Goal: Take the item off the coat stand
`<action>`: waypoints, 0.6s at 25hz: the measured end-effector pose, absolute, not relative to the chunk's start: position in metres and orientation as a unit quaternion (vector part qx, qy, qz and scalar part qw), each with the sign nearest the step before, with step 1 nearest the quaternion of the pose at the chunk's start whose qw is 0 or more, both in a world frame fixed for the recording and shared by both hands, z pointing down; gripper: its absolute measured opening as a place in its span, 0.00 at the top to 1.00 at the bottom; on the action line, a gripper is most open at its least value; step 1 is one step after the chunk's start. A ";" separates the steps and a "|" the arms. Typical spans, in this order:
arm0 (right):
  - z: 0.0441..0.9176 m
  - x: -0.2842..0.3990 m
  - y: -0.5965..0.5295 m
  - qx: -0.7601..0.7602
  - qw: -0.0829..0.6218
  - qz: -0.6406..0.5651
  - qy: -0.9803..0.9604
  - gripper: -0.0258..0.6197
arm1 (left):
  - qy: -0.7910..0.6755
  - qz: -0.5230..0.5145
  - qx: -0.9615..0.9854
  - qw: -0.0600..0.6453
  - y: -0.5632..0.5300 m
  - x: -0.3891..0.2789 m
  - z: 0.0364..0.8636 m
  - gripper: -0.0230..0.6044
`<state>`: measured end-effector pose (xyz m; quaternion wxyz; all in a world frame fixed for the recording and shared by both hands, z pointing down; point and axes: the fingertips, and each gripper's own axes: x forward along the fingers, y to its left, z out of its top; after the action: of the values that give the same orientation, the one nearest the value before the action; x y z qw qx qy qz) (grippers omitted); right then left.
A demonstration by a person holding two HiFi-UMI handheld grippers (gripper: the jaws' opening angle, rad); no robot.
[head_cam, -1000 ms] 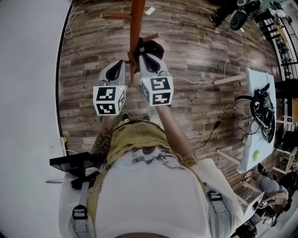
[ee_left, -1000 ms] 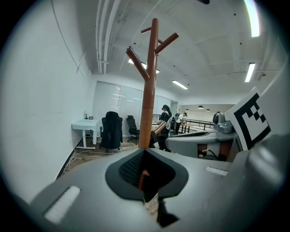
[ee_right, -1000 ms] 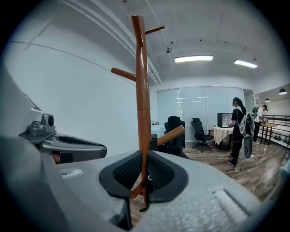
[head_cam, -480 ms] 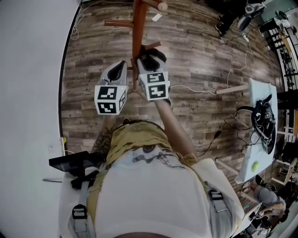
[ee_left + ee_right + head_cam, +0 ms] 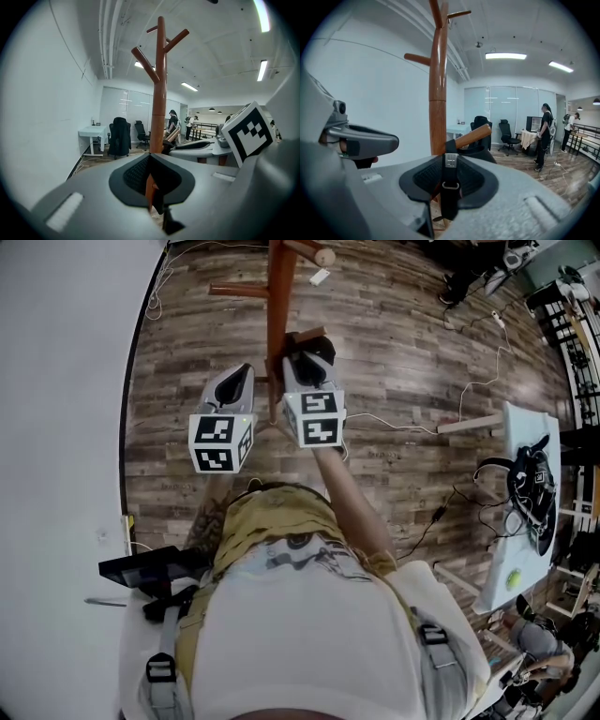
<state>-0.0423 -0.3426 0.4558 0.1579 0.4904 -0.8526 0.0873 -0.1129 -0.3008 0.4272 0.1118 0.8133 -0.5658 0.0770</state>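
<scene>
A reddish-brown wooden coat stand (image 5: 275,315) rises in front of me. A black item (image 5: 316,341) hangs on one of its short lower pegs (image 5: 474,135). Its black strap with a metal buckle (image 5: 450,161) hangs down between the jaws of my right gripper (image 5: 300,354), which are closing around it. The pads do not visibly press on it. My left gripper (image 5: 238,373) is held just left of the pole (image 5: 157,103), a narrow gap between its jaws and nothing in them. The pole shows through that gap.
A white wall runs along the left. A white table (image 5: 525,418) with black headsets stands at the right, and cables trail over the wood floor (image 5: 412,352). Office chairs (image 5: 120,136) and standing people (image 5: 543,136) are far behind the stand.
The right gripper has shifted slightly at the peg, staying over the black item. The left gripper has barely moved. The head view has drifted, showing more of the stand's upper pegs.
</scene>
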 end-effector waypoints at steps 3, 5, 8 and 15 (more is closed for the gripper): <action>0.440 -0.032 -0.340 0.507 0.138 0.073 -0.847 0.81 | -0.564 0.075 0.815 0.112 -0.299 -0.109 0.425 0.96; 0.430 -0.024 -0.342 0.521 0.126 0.066 -0.842 0.81 | -0.562 0.074 0.816 0.111 -0.297 -0.107 0.424 0.96; 0.415 -0.008 -0.347 0.542 0.112 0.055 -0.831 0.81 | -0.556 0.073 0.820 0.110 -0.296 -0.103 0.422 0.96; 0.394 0.026 -0.354 0.579 0.092 0.047 -0.809 0.81 | -0.548 0.071 0.827 0.107 -0.296 -0.095 0.417 0.96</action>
<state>0.0261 -0.3545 0.3938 0.0924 0.5785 -0.8091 0.0470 -0.0953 -0.2963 0.4168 0.1069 0.8268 -0.5477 0.0706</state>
